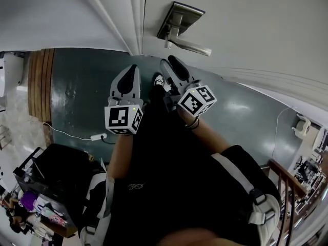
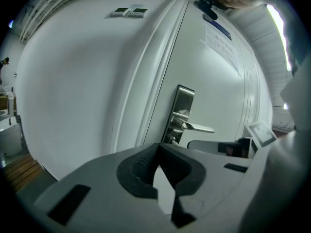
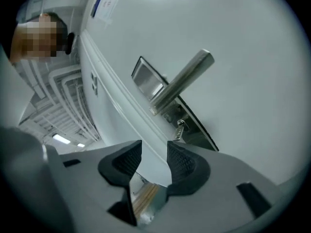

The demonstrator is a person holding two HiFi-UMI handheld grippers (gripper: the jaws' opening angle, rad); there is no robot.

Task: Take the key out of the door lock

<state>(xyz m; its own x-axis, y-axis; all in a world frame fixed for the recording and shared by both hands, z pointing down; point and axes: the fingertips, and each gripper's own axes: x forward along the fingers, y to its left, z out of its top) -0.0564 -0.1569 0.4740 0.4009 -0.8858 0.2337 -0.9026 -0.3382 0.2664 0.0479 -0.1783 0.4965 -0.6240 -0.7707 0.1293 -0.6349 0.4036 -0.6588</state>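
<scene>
Key (image 3: 180, 129) sits untouched in the door lock (image 3: 196, 126); right tool (image 3: 154, 147) open and empty, left tool (image 2: 159, 149) closed.

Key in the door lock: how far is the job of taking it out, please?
Done: nothing yet; the key sits in the lock plate below the lever handle. In hand: the right gripper, open and empty, points at the key but is apart from it; the left gripper is shut and empty. Left: close on the key and pull it out.
</scene>
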